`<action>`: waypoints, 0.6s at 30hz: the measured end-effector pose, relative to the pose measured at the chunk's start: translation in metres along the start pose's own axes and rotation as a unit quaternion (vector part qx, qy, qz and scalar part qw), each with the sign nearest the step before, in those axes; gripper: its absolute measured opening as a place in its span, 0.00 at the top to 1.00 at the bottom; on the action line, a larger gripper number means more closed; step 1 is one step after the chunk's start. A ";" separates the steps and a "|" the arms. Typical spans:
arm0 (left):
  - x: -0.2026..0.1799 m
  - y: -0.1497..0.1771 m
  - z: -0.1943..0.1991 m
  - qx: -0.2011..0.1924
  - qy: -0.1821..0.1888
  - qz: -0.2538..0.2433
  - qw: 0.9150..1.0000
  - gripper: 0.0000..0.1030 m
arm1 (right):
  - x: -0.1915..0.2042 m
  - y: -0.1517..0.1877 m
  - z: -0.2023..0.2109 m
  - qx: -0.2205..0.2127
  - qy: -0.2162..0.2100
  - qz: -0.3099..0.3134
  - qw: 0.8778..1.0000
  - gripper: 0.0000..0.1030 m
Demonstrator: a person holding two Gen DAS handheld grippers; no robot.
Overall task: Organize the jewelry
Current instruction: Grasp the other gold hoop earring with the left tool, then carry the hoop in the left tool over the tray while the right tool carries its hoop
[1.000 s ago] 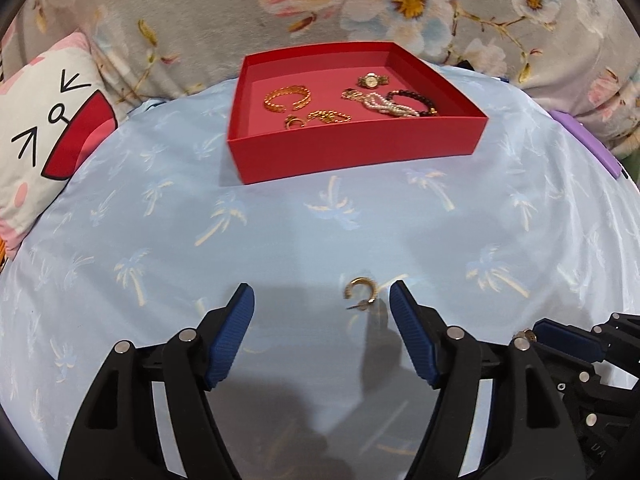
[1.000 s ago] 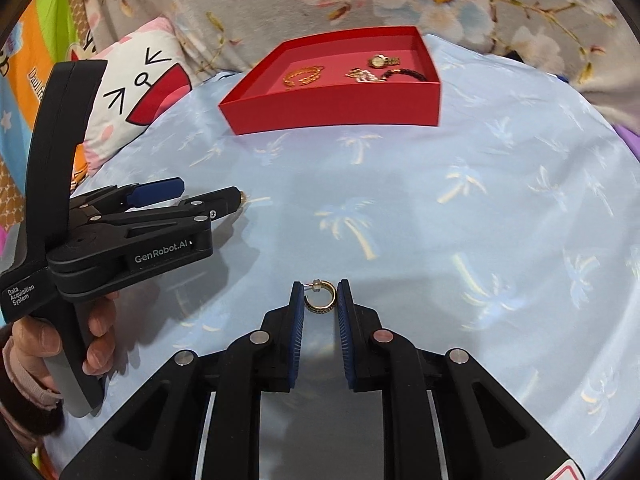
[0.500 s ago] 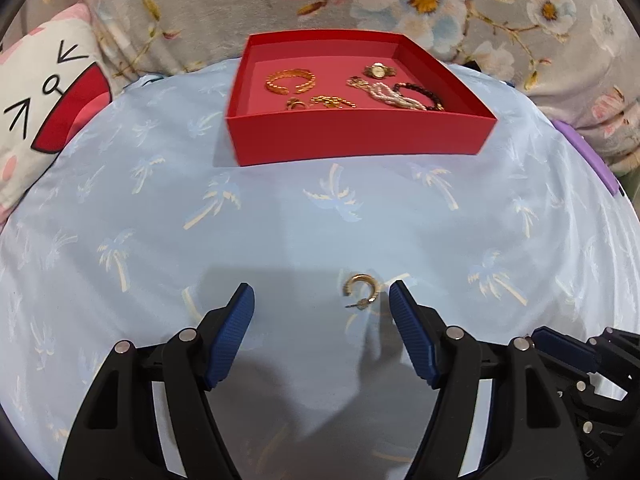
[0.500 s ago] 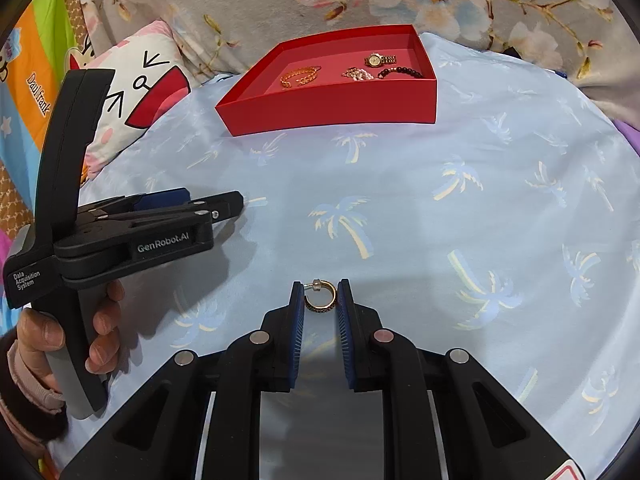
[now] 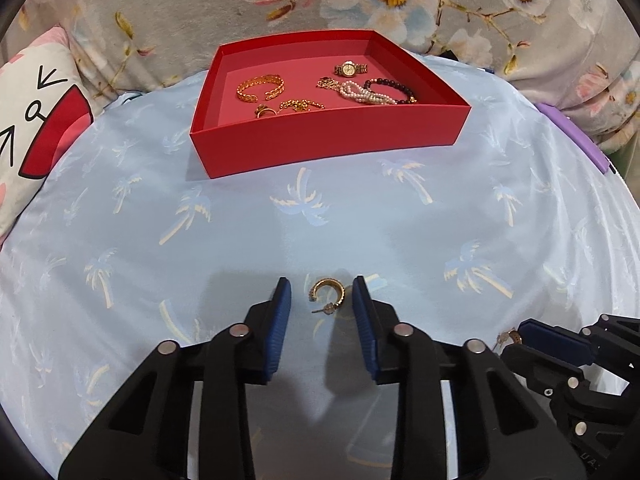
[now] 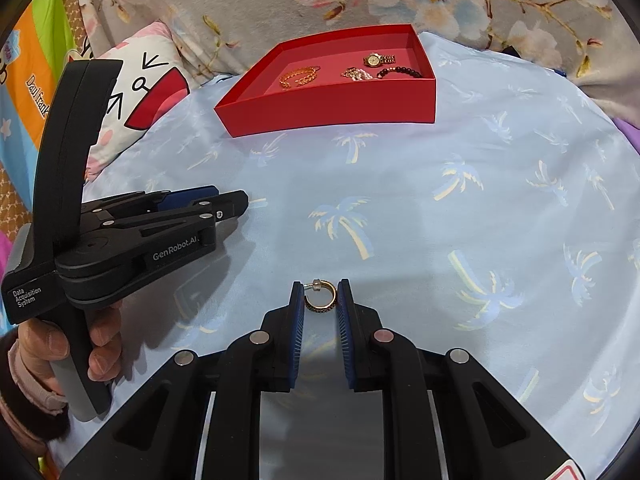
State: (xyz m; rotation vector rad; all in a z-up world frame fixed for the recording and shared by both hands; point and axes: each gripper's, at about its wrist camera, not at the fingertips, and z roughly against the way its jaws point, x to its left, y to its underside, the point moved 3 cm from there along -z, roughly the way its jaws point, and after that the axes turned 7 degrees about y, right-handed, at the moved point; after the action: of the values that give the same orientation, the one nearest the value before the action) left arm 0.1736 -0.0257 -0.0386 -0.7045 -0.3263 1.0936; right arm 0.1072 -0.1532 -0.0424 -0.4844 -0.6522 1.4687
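The left gripper [image 5: 322,300] had narrowed sharply since a second earlier: its blue pads, then wide apart on either side of the gold hoop earring [image 5: 329,295], were now closing in on it. The right pad stood just beside the hoop, the left one clearly apart from it. The earring lay on the blue palm-print cloth [image 5: 280,220] near its front edge, its post pointing toward the camera, in much the same spot as before.

The right gripper [image 6: 320,298] was unchanged, clamped on a second gold hoop earring [image 6: 321,297] held upright between its pads, clear of the cloth.

The red tray [image 5: 328,148] sat toward the far edge of the cloth. It held a gold cuff [image 5: 260,87], a small ring [image 5: 266,111] and gold chain [image 5: 300,105], a watch [image 5: 350,68], a pearl strand [image 5: 366,94] and a dark bead bracelet [image 5: 394,90]. In the left view the tray appeared slightly lower and nearer than a second ago.

A hand [image 6: 80,344] gripped the left tool's handle.
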 end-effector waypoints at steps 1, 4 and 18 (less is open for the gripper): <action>-0.001 0.000 0.000 0.000 0.000 -0.001 1.000 0.79 | 0.000 0.000 0.000 0.000 0.000 0.000 1.000 0.85; -0.002 0.000 0.000 0.000 0.002 -0.005 1.000 0.84 | 0.000 0.000 0.000 0.000 0.000 0.000 1.000 0.85; -0.004 0.001 0.001 -0.001 0.005 -0.008 1.000 0.84 | 0.000 0.000 -0.001 0.000 -0.001 0.001 1.000 0.85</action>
State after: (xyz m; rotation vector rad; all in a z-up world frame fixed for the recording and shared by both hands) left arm 0.1703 -0.0282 -0.0381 -0.7076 -0.3226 1.0750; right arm 0.1077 -0.1534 -0.0427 -0.4834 -0.6530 1.4707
